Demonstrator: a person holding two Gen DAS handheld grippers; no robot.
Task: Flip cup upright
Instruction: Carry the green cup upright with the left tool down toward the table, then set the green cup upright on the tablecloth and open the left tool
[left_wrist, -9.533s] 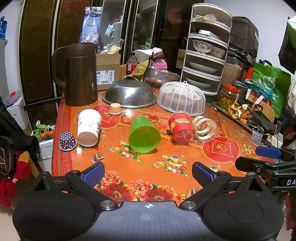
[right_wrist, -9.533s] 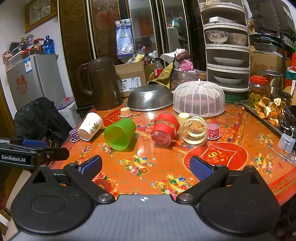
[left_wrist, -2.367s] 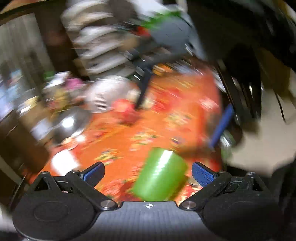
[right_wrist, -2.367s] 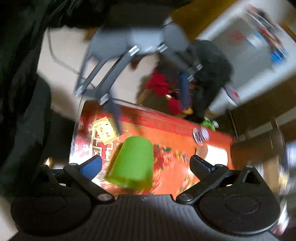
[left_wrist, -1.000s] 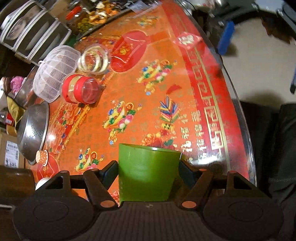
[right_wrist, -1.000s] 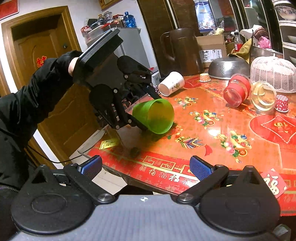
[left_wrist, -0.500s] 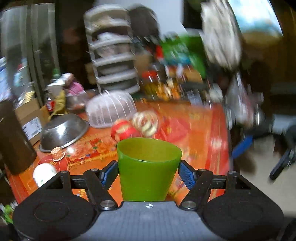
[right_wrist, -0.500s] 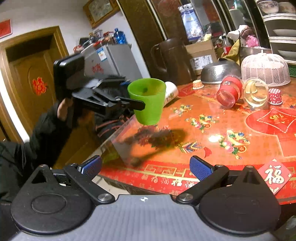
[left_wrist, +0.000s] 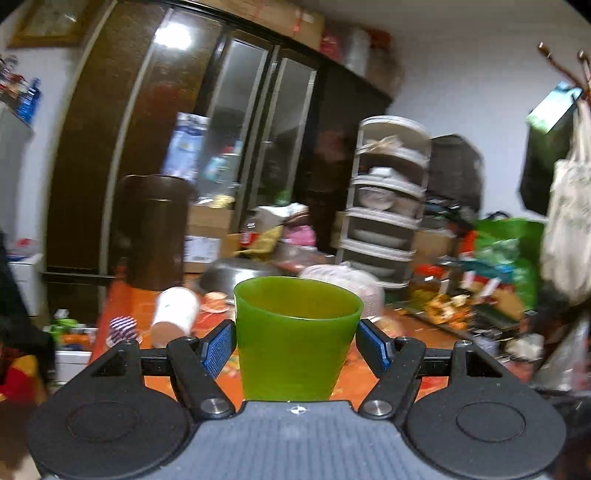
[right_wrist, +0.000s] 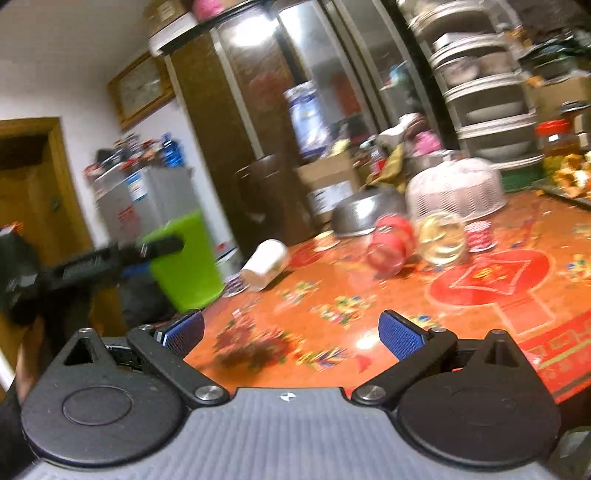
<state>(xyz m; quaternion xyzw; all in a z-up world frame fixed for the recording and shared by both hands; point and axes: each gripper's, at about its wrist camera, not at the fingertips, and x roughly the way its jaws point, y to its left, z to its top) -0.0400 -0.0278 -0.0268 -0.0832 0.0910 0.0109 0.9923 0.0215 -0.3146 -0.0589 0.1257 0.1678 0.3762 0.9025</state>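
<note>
My left gripper (left_wrist: 297, 345) is shut on a green plastic cup (left_wrist: 295, 339), held upright with its mouth up, in the air near the table's left front edge. In the right wrist view the same green cup (right_wrist: 184, 262) shows at the left, clamped in the left gripper's fingers (right_wrist: 162, 245). My right gripper (right_wrist: 291, 332) is open and empty, above the front of the orange patterned table (right_wrist: 480, 288).
A white paper cup (right_wrist: 266, 264) lies on its side, with a red jar (right_wrist: 388, 243) and a glass jar (right_wrist: 441, 240) also lying down. A steel colander (right_wrist: 365, 214), a white mesh cover (right_wrist: 454, 190) and a dark jug (left_wrist: 153, 230) stand further back. Small cupcake liners (right_wrist: 478, 232) sit nearby.
The left gripper has swung with the green cup toward the table's left side and levelled out, cup upright. The right gripper has drifted slightly; it stays open.
</note>
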